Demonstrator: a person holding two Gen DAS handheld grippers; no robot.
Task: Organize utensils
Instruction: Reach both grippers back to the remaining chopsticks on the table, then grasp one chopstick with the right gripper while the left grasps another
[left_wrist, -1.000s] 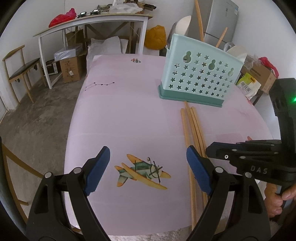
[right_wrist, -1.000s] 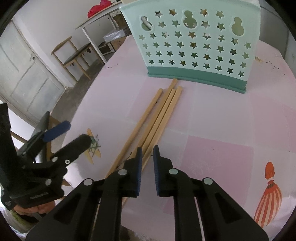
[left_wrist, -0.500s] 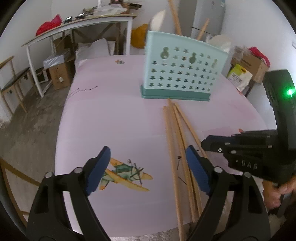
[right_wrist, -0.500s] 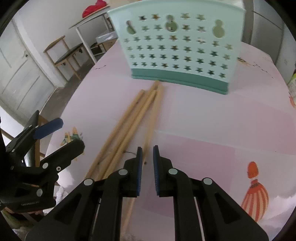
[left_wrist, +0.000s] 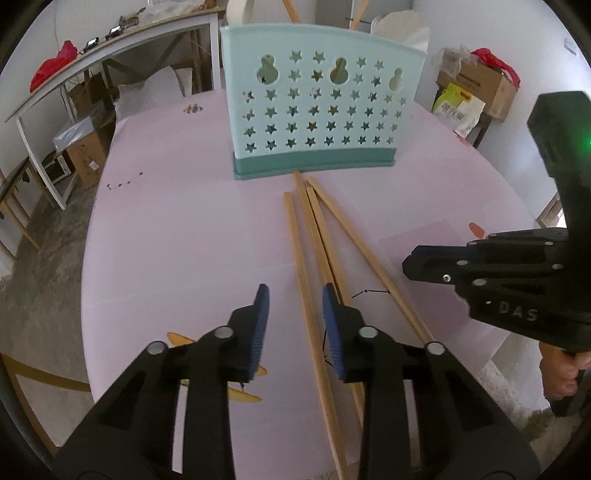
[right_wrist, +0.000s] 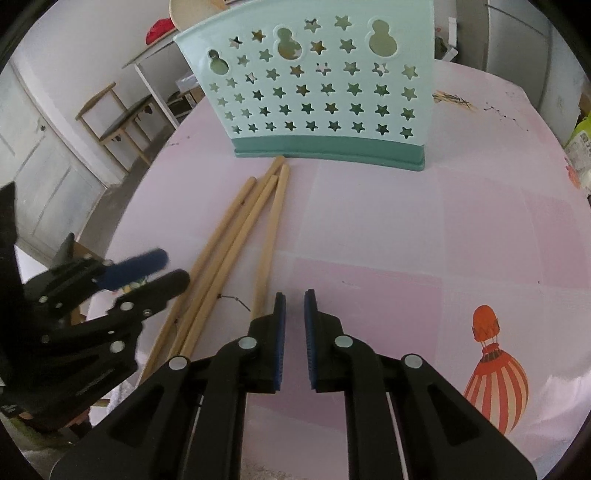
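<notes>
Four sticks (left_wrist: 314, 236) are lying flat on the pink table (left_wrist: 184, 229). They are long and thin, and they are pointing away from the fingers toward the holder (left_wrist: 314, 103). The far ends are sitting close together near the holder's green bottom edge. One far tip looks like it is touching that edge. The near ends are fanning out toward the table edge.

The left gripper (left_wrist: 295, 325) is hanging over the sticks with its blue fingers (left_wrist: 260, 321) spread partway. One stick is running straight through the gap between them, along the same line the fingers are pointing. The fingers are not squeezing it. Two more sticks are passing under the right finger, and the last stick is slanting off farther right.

The right gripper (right_wrist: 293, 339) is sitting to the right of the sticks. Its fingers (right_wrist: 279, 339) are almost together, with only a thin gap between them, and they are pinching nothing. The nearest stick is ending just left of its left finger. The holder is standing upright straight ahead of both grippers, with star holes in its wall.
</notes>
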